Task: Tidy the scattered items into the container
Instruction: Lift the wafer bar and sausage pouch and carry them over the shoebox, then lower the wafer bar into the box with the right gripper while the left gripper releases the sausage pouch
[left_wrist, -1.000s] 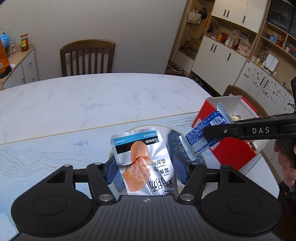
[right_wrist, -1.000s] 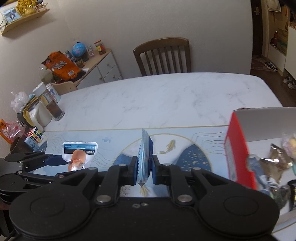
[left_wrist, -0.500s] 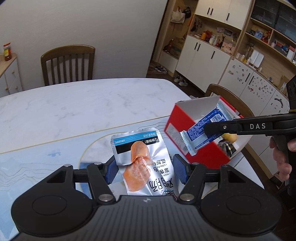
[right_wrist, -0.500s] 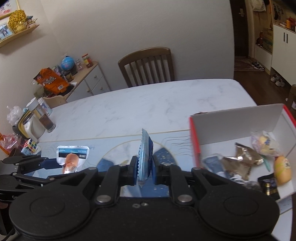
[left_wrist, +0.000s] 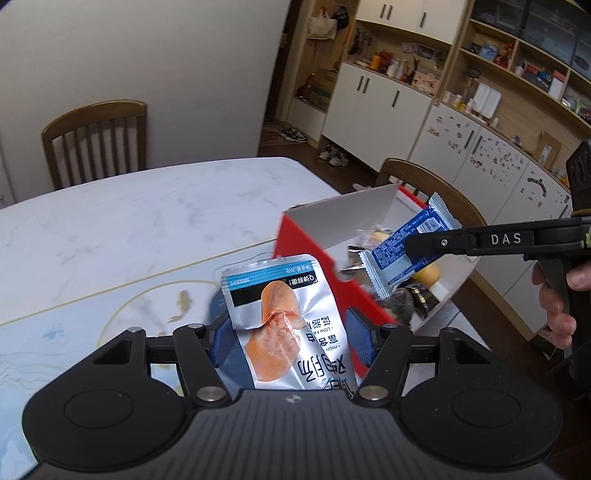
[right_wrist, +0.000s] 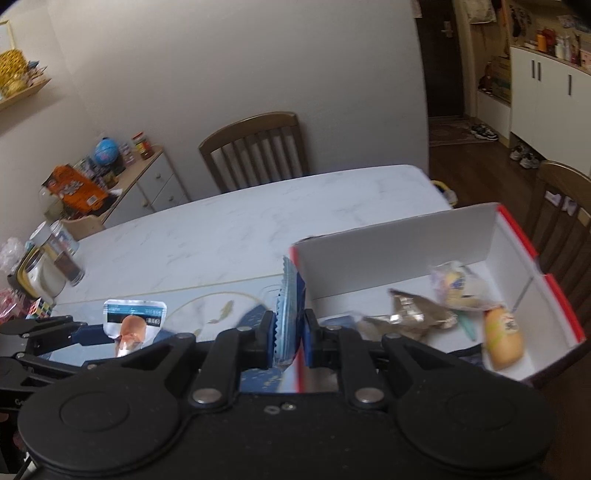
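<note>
At the frame's bottom the left gripper (left_wrist: 290, 339) stays clamped on a silver chicken-breast pouch (left_wrist: 286, 325), the right gripper (right_wrist: 288, 334) on a blue wrapper (right_wrist: 286, 314), both now nearer the red-and-white cardboard box (right_wrist: 391, 236) upper right, so dropping looks imminent.

The silver pouch's (left_wrist: 291, 325) lower end (behind the hand-held gripper's body) is hidden.

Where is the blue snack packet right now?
The blue snack packet is pinched in the right gripper, hanging over the red box, on the right of the left wrist view.
</note>
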